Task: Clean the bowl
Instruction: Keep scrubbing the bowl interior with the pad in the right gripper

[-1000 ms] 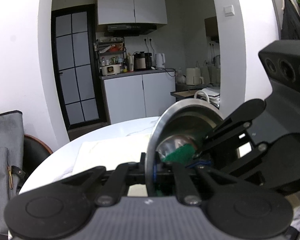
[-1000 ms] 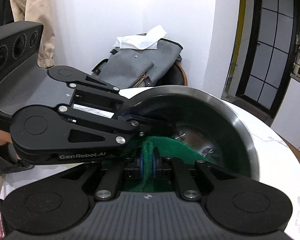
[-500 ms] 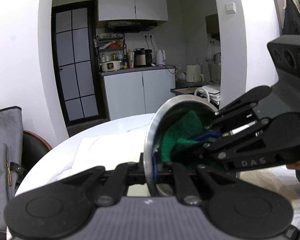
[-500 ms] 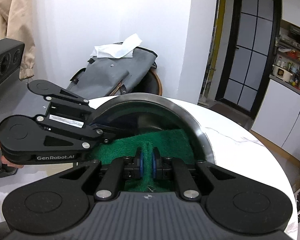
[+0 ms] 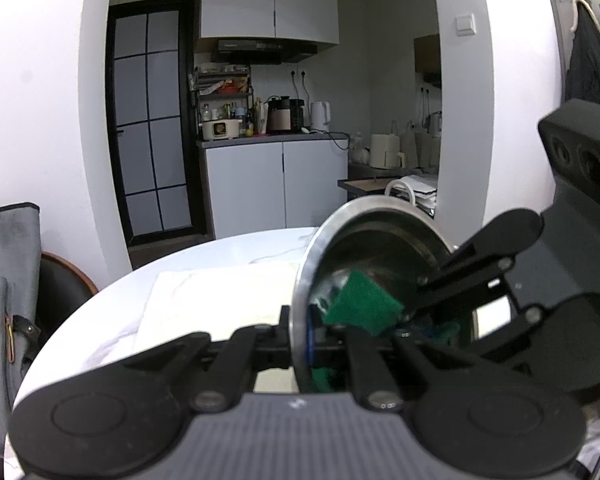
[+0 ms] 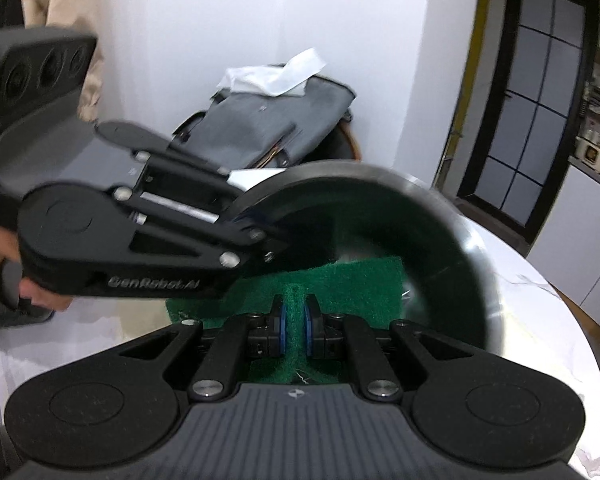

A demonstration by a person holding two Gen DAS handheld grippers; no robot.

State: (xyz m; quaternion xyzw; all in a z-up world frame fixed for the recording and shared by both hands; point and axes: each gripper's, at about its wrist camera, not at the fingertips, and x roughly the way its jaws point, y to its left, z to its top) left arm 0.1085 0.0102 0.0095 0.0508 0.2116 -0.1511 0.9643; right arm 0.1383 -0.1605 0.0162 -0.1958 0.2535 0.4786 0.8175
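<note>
Up off the white marble table [image 5: 204, 276], one steel bowl [image 5: 374, 236], tilted on edge, hollow turned toward the right tongs. Clamped at the rim by the left tongs [image 5: 302, 338], one finger each side of the steel wall, blue pad showing just inside. Seen in the right wrist view too: bowl [image 6: 466, 264] standing as a broad arc, rim blurred, left tongs [image 6: 256, 226] pinching it at the upper left edge.

One green scouring pad [image 6: 352, 280], nipped in a fold between the blue pads of the right tongs [image 6: 295, 326] and spread flat against the inside of the bowl. From the left wrist view, a corner of the same pad [image 5: 362, 306] poking up inside the hollow, right tongs [image 5: 418, 312] reaching in behind it.

Two tongs in all, both clenched: left on bowl, right on pad. White lettering "GenRobot.AI" on the left tool's flank, soft with blur.

Farther out: one grey bag [image 6: 276, 120] on a chair against the wall, one white tissue [image 6: 276, 74] on top. One black-framed glazed door [image 5: 150, 128]. White kitchen cabinets [image 5: 276, 186] beyond, one kettle [image 5: 320, 116] on the counter.
</note>
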